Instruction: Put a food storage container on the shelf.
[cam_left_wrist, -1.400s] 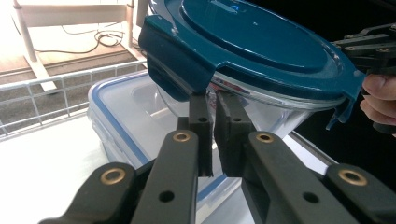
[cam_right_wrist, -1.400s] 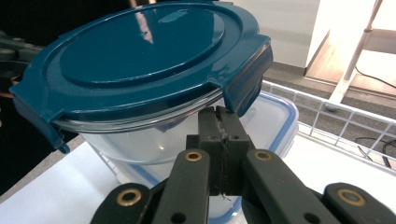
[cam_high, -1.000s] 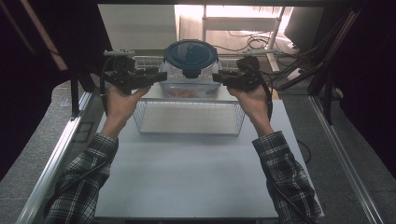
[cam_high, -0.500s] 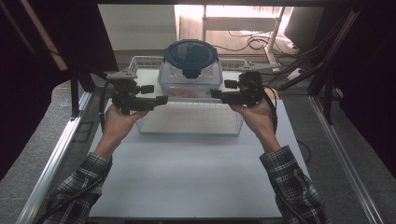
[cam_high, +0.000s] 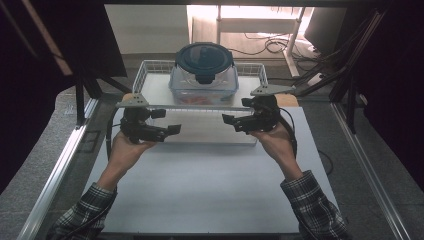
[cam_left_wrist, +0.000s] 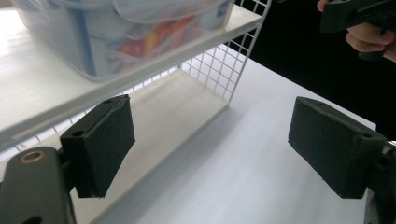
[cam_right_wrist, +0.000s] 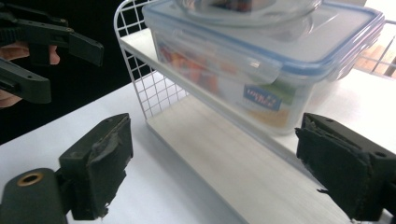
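Observation:
A clear rectangular container (cam_high: 202, 86) with a blue-rimmed lid stands on the upper shelf of a white wire rack (cam_high: 145, 75). A round bowl with a dark lid (cam_high: 204, 59) rests on top of it. My left gripper (cam_high: 172, 131) hangs open in front of the rack's left part, and my right gripper (cam_high: 229, 121) hangs open in front of its right part. Both pairs of jaws have just been opening, with nothing between them. In the left gripper view the left gripper (cam_left_wrist: 210, 149) frames the lower shelf under the container (cam_left_wrist: 116, 32). In the right gripper view the right gripper (cam_right_wrist: 219, 168) faces the container (cam_right_wrist: 261, 60).
The rack stands at the far side of a white table mat (cam_high: 210, 185). Its wire mesh end walls (cam_left_wrist: 219, 70) (cam_right_wrist: 144, 79) rise beside the shelves. Metal rails run along both table sides, and cables lie on the floor behind.
Both grippers have drawn back from the container's sides toward the person and sunk lower. Their jaws have opened, and the container stays on the upper shelf.

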